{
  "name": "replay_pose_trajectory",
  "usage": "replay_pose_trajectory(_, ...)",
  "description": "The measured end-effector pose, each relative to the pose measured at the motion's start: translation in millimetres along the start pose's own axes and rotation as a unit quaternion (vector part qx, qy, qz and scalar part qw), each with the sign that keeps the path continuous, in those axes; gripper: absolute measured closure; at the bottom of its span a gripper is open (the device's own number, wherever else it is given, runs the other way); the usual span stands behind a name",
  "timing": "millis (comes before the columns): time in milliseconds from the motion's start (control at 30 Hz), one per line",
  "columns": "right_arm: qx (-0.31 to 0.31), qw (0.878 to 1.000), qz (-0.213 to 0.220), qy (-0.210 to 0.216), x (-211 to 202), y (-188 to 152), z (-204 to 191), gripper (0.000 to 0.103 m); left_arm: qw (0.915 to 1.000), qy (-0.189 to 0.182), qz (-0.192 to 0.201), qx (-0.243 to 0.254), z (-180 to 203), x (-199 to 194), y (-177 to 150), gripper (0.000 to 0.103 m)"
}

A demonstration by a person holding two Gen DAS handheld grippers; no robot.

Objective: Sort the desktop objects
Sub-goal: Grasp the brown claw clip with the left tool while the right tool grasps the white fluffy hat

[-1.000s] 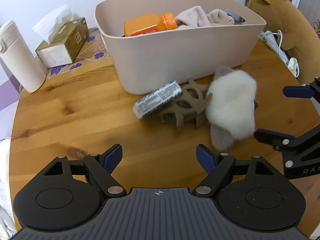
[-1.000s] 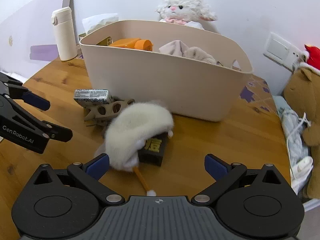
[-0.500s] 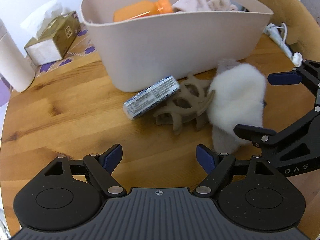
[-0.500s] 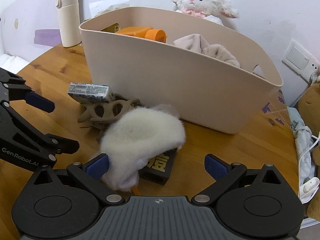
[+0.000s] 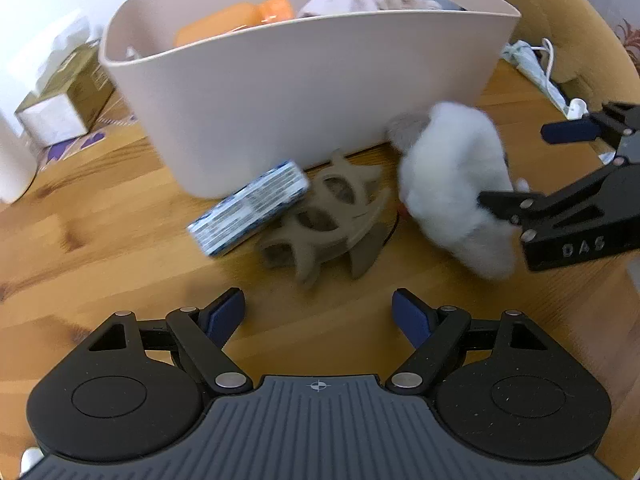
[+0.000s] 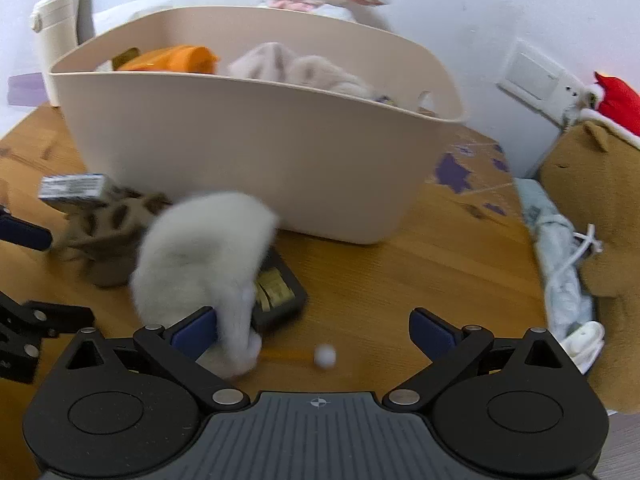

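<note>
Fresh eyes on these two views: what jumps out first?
The big beige bin fills the middle of the wooden table, with an orange bottle and plush items inside. In front of it lies a white fluffy item, with the open right gripper closing in on it.

Right gripper (image 6: 314, 330) jaws spread; white furry item (image 6: 204, 252) touches left jaw.

Matt beige plastic bin (image 6: 256, 168), grained wooden table (image 5: 100, 248), fluffy white fur piece (image 6: 200, 256), glossy printed packet (image 5: 250, 208)
</note>
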State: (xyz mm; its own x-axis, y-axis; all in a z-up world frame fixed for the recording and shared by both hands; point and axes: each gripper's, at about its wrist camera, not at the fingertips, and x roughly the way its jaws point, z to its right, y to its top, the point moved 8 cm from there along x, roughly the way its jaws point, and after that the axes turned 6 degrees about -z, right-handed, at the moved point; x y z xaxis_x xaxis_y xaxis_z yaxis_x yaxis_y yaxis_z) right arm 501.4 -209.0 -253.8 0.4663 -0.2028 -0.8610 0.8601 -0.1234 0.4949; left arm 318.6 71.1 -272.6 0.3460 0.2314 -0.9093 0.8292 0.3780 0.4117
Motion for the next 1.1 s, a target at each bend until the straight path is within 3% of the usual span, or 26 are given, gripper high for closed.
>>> replay_pose_trajectory(200, 0.017, 0.999, 0.008, 0.033, -8.6, -7.7, 6.1, 0.001, 0.9999, 0.0, 0.013, -0.001, 2.8, 7.6, 11.9, 0.021)
replay_pose_trajectory(533, 0.012, 0.993, 0.004, 0.114, -11.2, -11.0, -25.6, 0.01, 0.9994, 0.0, 0.035, 0.001, 1.6, 17.9, 31.8, 0.018)
replay_pose_trajectory(667, 0.0, 0.993, 0.009, 0.122, -13.9, -8.8, -37.7, 0.023, 0.9993, 0.001, 0.038, 0.004, 3.6, 21.1, 34.3, 0.014)
replay_pose_trajectory(1100, 0.009, 0.991, -0.002, 0.136, -5.2, -11.6, -37.1, 0.036, 0.9991, -0.004, 0.039, 0.017, 3.2, 22.5, 36.1, 0.014)
